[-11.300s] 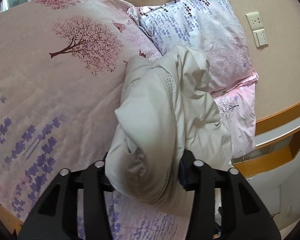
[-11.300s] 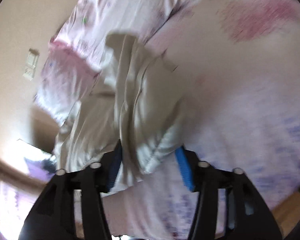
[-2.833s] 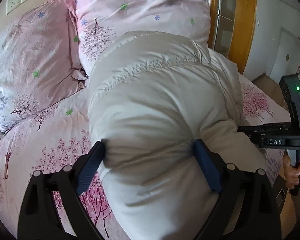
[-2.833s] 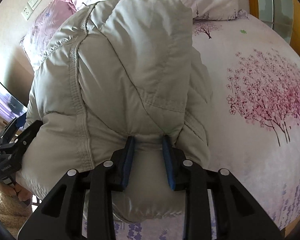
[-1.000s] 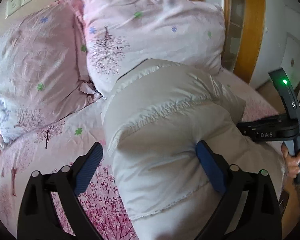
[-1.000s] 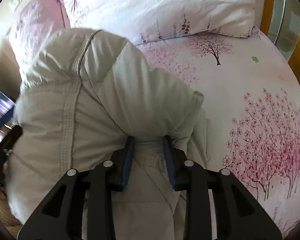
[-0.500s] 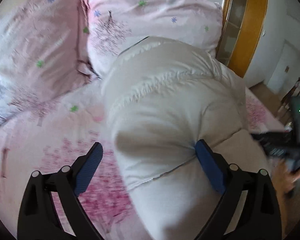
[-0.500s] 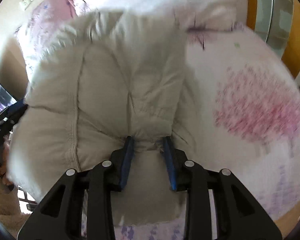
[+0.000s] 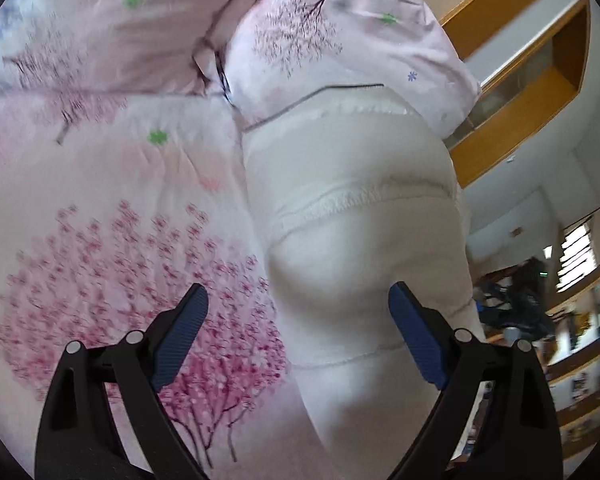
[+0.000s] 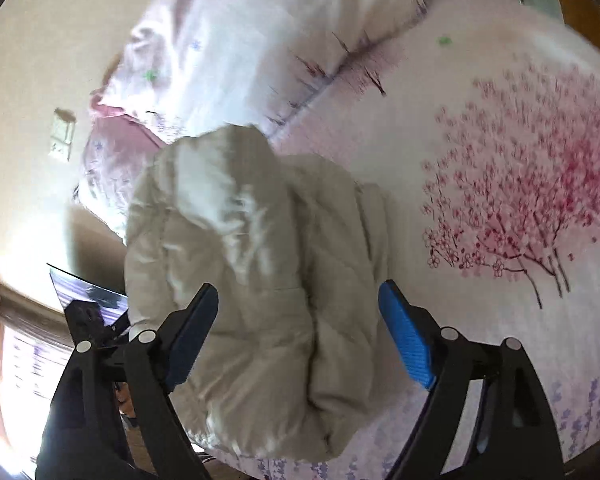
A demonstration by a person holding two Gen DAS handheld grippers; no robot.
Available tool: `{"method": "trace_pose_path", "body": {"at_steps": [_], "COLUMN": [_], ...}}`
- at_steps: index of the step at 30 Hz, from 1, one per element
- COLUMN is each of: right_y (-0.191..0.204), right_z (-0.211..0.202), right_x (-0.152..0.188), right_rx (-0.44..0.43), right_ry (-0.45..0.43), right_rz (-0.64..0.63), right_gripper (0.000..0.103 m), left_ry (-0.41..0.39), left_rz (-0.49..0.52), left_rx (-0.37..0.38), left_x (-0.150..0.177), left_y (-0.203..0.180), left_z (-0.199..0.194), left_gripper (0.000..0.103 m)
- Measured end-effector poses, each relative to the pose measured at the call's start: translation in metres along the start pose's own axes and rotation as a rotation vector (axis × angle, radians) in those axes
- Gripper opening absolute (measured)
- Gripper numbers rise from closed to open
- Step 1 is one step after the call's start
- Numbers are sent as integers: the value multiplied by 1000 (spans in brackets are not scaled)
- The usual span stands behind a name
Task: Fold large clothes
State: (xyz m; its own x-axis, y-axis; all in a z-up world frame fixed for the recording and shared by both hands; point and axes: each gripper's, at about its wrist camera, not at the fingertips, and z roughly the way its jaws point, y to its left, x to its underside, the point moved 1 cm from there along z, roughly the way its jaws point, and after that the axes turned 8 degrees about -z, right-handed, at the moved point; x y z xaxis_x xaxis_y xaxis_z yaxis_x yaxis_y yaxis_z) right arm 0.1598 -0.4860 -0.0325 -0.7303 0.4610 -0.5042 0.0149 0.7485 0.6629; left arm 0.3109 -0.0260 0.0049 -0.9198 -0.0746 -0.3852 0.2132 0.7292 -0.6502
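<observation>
A pale beige puffy jacket [image 9: 352,220] lies bundled on the pink floral bed, its far end against a pillow. It also shows in the right wrist view [image 10: 260,280] as a folded heap near the bed's left edge. My left gripper [image 9: 296,332] is open; the jacket bulges between its blue pads, touching the right pad [image 9: 414,344]. My right gripper [image 10: 298,332] is open wide above the jacket, holding nothing.
Two pink floral pillows [image 9: 340,32] lie at the head of the bed. The bedspread [image 10: 520,184] has pink tree prints. A wooden headboard frame [image 9: 520,92] stands at the right. A wall socket plate [image 10: 62,136] and the other gripper's body [image 10: 88,312] show at the left.
My right gripper has opened and let go of the jacket fold it pinched. Both grippers have pulled back and tilted; the jacket now rests on the bed.
</observation>
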Motion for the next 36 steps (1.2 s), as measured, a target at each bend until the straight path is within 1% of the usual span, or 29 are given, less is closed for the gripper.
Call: {"method": "trace_pose_path", "body": {"at_steps": [3,5,7,10,15,21,26,28,29,30,31,33,36], "right_y": [-6,-10,-10,-12,-8,-4,-2,0,2,4,6,9,17], "right_z": [14,22,25,31,46,62,71,75,78,78,77,74,71], "right_x": [-1,-3,0,0,1,0,0,1,2,3,4,7,11], "right_rx": [-53,-50,-72,-115,-171,-195,-230,-265,-283,-301,-332,-364,-406], "right_ry": [47,70,86,111,170,199,208,215,217,210,192,167,120], "right_rz": [43,52,63,81,64,40,29,25,18,18,10,0,-9], "right_gripper": [83,83,83,86,92,100,102,95,83,73,68,53,43], "left_ry": [12,23,38,62,107,147,154,146,137,120,110,102,84], "left_rz": [-12,-18,-28,-56,-97,-110,-128,-134,-133,-124,-117,-108,-90], "left_rx": [45,69,94,132,195,251,287,296,297,295,297,301,309], "left_x": [-2,-3,-5,-8,-11,-8,-8,-8,-7,-6,-4,-5,-7], "left_y": [0,0,1,3,4,-1,-2,-4,-5,-7,-7,-8,-7], "left_z": [6,11,14,23,39,55,64,67,67,65,62,56,46], "left_gripper": [94,94,96,97,99,101,101,101,99,92,89,76,68]}}
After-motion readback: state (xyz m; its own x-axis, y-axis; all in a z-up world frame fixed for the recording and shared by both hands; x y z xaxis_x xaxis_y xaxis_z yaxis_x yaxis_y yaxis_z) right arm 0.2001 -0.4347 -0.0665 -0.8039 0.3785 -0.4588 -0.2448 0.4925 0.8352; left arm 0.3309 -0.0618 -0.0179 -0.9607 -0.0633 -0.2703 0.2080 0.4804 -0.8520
